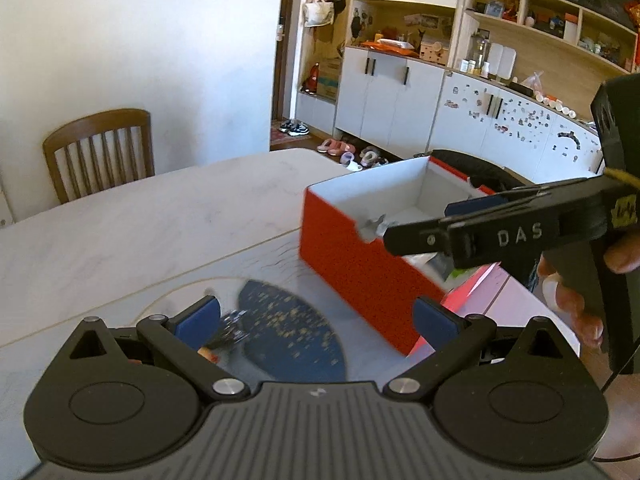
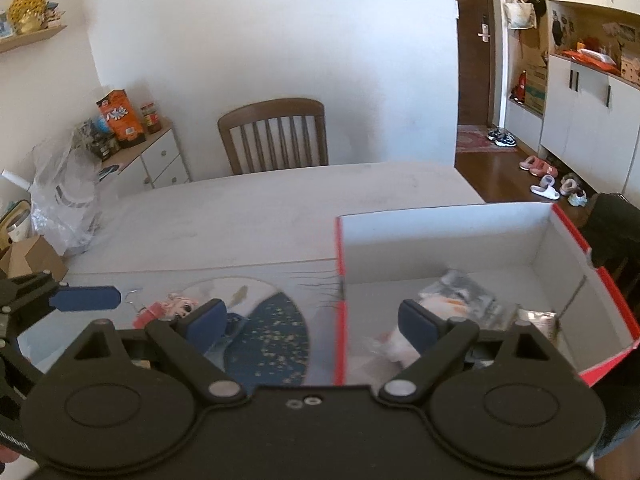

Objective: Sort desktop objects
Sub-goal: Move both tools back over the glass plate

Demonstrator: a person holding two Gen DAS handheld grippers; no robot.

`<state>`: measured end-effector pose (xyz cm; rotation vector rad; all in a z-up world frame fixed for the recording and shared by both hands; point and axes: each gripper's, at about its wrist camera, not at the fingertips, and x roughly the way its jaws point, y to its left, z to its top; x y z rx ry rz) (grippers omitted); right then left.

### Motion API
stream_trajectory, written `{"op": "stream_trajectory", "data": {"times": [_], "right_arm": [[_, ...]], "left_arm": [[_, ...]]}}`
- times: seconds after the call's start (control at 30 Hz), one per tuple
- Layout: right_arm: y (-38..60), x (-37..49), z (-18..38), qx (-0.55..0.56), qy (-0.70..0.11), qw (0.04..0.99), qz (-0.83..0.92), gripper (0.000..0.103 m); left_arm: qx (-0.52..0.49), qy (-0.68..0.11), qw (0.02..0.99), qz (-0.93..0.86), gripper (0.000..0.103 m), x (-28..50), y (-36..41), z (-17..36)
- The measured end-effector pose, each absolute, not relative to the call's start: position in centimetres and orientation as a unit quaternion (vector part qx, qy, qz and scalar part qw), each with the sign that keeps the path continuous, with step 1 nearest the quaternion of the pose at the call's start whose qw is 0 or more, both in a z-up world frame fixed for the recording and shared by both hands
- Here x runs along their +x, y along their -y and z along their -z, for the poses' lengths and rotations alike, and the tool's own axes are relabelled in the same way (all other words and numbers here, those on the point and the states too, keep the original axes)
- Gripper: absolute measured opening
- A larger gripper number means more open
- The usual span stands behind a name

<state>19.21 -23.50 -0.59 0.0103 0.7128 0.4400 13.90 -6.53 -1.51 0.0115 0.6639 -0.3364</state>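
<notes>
Your left gripper (image 1: 316, 320) is spread wide, nothing held, low over the fan-print mat (image 1: 292, 332), apparently lined up on the small trinket (image 1: 230, 334) beside its left pad. Your right gripper (image 2: 312, 320) is also spread and empty, straddling the wall of the red box (image 2: 339, 280). Sorted packets (image 2: 460, 296) lie inside; a doll keychain (image 2: 176, 306) waits on the table (image 2: 280, 208).

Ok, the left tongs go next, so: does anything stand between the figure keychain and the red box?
Nothing lies on the mat between the figure keychain and the red box. The keychain only has to clear the box's near wall. The open right tongs hover across part of the box's opening.
</notes>
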Motion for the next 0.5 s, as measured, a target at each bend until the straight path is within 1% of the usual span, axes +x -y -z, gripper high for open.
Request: {"op": "stream_trajectory", "data": {"times": [0.3,0.5], "right_arm": [[18.1,19.1,1.7,-0.018,-0.348,0.909,-0.227,0.093],[14.8,20.2,3.5,-0.032,-0.362,0.902,-0.233,0.093]], "left_arm": [[-0.004,-0.338,0.930,0.146,0.103,13.7,1.7,4.1],[0.002,-0.349,0.927,0.139,0.103,14.4,-0.1,6.1]]}}
